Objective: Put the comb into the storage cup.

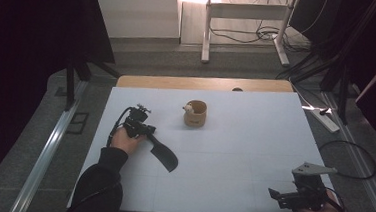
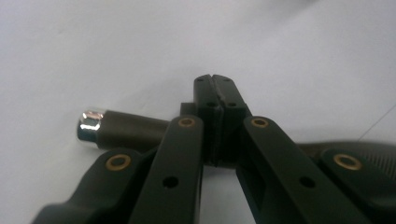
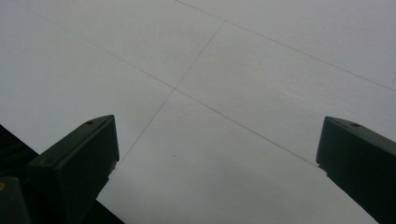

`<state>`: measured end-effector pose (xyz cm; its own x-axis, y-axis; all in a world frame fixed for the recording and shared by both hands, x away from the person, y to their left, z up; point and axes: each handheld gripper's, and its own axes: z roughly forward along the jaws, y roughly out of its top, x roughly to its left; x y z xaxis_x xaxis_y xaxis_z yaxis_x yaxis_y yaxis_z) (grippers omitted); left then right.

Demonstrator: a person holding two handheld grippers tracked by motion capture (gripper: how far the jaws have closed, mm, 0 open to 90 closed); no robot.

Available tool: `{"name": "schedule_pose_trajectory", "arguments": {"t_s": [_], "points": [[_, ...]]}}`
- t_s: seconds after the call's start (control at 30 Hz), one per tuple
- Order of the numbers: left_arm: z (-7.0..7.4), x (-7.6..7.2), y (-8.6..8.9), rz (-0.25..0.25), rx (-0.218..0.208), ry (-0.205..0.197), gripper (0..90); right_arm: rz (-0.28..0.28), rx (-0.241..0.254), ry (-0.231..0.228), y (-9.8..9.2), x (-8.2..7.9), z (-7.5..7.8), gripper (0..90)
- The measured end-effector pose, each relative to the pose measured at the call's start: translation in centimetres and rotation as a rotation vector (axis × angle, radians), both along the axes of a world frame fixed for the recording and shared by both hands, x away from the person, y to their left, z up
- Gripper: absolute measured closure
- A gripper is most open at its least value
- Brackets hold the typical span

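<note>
Your left gripper has its two black jaws pressed together over the white table. Beneath them lies a knife's dark handle (silver cap at its left end), running behind the jaws and reappearing at right.

High view: room kept dim, corners left nearly black. White table is lit evenly from above; strongest light is seen at the far wall, w/ slight overexposure there. Soft, short shadows are cast.

Left gripper view: foreground is blurred, out of focus; glare is caught on the knife handle's metal cap.

Right gripper view: light is flat, greyish; the 2 dark jaws are rendered soft, w/o detail.
</note>
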<state>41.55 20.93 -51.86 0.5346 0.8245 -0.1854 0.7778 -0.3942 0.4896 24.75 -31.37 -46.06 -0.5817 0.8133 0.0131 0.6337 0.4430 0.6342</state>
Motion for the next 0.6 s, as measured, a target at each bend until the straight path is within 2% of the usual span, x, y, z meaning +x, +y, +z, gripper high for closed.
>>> {"name": "schedule_pose_trajectory", "arguments": {"t_s": [0.17, 0.37, 0.6], "points": [[0.0, -0.4, 0.7, 0.008, 0.017, 0.000, 88.4, 0.001, -0.004, 0.000, 0.0, 0.0, 0.0, 0.0], [-0.1, -1.1, 1.6, 0.011, 0.010, 0.009, 88.4, -0.005, 0.004, -0.001, -0.1, 0.0, 0.1, 0.0], [-0.4, -2.4, 1.7, -0.011, 0.026, 0.033, 88.4, -0.008, 0.008, -0.008, -0.1, -0.1, 0.1, 0.0]]}}
